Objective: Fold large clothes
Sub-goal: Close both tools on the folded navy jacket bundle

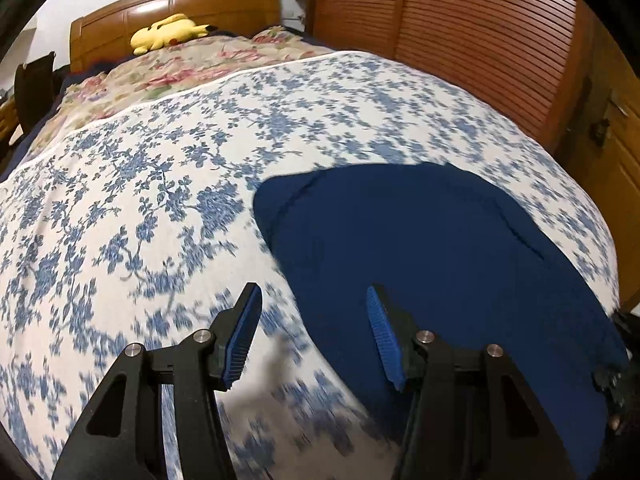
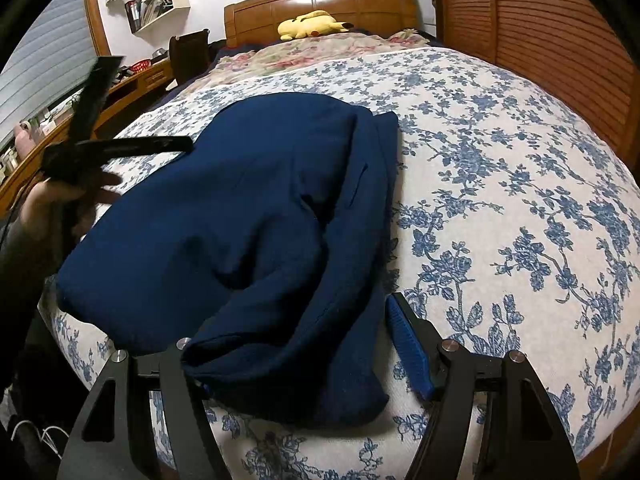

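Garment: dark navy knit garment (image 2: 248,216) is lying partly folded on the blue-and-white floral bedspread (image 2: 500,184), near the bed's foot edge; layers are overlapping, a rolled fold is sitting at the near end.
Left gripper: black two-finger left gripper with blue ribbed pads (image 1: 314,336) is hovering with jaws spread wide, nothing between them; left finger is over the bedspread (image 1: 120,208), right finger over the garment's (image 1: 420,240) edge. Also showing in the right wrist view (image 2: 132,112), raised at the garment's left side, held in a hand (image 2: 44,204).
Right gripper: black right gripper (image 2: 304,340) is standing spread, straddling the garment's near fold; left pad is hidden under cloth, so can't tell if it's touching.
Background: yellow plush toy (image 2: 310,24) is lying by the wooden headboard (image 2: 320,0); louvred wooden doors (image 1: 460,32) are running along the bed's right.
Writing: none readable.
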`<state>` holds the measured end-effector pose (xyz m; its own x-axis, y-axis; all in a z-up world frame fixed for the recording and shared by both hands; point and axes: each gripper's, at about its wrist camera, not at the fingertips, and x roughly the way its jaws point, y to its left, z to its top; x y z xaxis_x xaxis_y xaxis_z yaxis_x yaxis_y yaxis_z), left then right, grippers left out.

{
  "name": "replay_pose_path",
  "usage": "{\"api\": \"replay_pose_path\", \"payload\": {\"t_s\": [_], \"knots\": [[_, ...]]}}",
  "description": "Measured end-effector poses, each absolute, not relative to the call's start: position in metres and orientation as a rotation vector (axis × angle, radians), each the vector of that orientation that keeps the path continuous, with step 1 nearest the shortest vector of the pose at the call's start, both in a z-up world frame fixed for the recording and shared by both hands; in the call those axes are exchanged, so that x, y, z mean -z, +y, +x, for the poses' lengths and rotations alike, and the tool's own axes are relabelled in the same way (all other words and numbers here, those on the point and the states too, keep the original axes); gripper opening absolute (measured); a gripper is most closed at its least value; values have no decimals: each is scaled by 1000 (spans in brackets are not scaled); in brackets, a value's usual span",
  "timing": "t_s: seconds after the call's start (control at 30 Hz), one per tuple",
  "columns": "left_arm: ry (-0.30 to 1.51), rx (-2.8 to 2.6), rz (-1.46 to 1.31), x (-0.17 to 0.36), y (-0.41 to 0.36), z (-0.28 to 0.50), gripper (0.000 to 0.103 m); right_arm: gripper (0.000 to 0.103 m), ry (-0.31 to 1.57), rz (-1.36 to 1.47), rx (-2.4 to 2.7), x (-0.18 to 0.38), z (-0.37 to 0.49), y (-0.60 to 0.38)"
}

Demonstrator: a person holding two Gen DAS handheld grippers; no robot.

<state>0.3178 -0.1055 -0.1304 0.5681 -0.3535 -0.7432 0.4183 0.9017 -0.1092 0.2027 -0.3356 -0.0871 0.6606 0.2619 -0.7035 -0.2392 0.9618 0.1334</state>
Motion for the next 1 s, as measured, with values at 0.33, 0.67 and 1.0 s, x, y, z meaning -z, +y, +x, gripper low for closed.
{"api": "replay_pose_path", "payload": {"t_s": [0.33,0.67,1.0], "knots": [[881,412,123,149,-112,360,55,71,815,61,-322,91,207,-340],[881,400,140,151,-119,371,56,71,820,72,-326,91,207,-337],[907,452,101,150,-118,377,33,61,829,99,-364,93,206,-338]]}}
